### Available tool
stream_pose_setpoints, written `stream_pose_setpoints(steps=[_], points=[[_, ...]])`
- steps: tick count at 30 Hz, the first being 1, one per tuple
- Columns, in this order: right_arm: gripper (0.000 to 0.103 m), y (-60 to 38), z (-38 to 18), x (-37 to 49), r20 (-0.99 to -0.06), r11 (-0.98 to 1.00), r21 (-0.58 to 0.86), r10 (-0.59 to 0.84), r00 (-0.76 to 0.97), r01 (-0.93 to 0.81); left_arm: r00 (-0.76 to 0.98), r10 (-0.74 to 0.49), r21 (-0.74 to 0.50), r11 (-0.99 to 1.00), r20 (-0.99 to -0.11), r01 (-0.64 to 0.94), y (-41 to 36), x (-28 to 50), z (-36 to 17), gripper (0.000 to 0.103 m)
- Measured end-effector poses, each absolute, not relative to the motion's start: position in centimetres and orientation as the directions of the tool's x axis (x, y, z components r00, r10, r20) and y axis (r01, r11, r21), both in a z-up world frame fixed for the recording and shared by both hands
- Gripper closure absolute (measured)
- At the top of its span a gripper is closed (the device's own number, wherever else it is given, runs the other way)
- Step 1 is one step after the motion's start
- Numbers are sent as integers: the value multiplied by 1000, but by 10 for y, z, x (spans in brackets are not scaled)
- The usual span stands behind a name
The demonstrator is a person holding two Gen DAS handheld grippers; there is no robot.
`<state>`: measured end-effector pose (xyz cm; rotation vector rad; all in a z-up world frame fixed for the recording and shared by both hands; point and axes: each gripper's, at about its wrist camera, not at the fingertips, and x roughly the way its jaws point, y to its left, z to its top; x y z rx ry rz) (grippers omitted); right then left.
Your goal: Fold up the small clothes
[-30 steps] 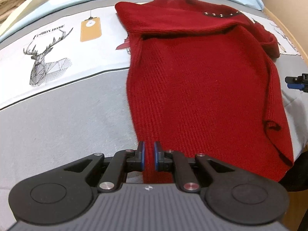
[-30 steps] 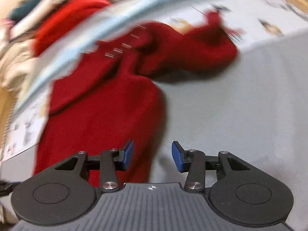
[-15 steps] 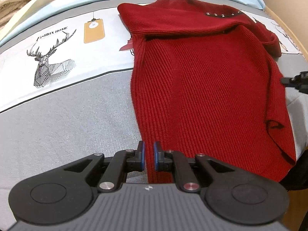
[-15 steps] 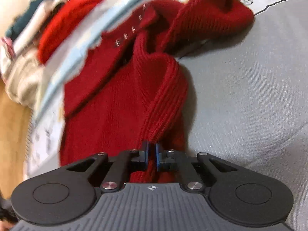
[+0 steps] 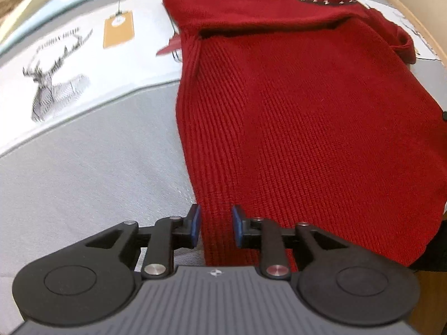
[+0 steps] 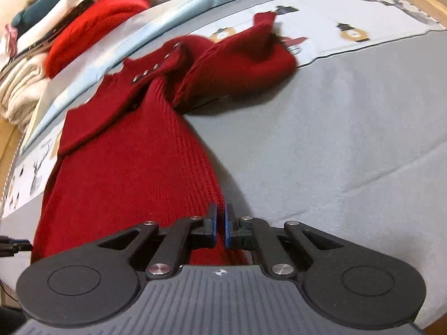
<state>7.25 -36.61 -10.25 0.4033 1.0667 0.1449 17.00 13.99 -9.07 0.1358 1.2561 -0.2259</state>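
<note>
Grey bedsheet (image 5: 83,167) holds 1 red sweater (image 5: 307,125), 5 studs (image 6: 155,67).

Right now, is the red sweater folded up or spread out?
Mostly spread out: the red sweater lies flat on the gray cover. Only one sleeve is bunched beside it.

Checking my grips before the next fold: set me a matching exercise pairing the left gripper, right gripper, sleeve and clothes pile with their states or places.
Things:
1 left gripper
2 right gripper
3 sleeve
4 pile

States:
A stacked at far left in the right wrist view
B jaws shut on the sweater edge
C jaws apart, sweater between them
D bunched up past the shoulder

Pairs: 1-C; 2-B; 3-D; 4-A
</note>
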Motion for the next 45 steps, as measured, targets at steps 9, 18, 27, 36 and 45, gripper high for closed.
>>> stream_pose_setpoints(steps=[9, 18, 27, 36, 45], points=[[76, -332, -127, 89, -908, 974, 222, 189, 374, 45, 227, -84, -37, 978, -970, 204, 146, 171, -117, 93], [84, -332, -99, 103, -858, 977, 200, 136, 495, 79, 197, 14, 73, 953, -980, 296, 147, 147, -116, 96], [49, -347, -76, 159, -724, 914, 354, 133, 676, 199, 516, -4, 112, 974, -857, 195, 116, 190, -59, 86], [57, -344, -109, 225, -799, 903, 296, 54, 599, 313, 651, -182, 34, 952, -737, 305, -7, 287, -54, 74], [89, -378, -84, 238, -688, 891, 294, -54, 724, 345, 624, -219, 62, 916, -750, 396, -142, 371, -112, 52]])
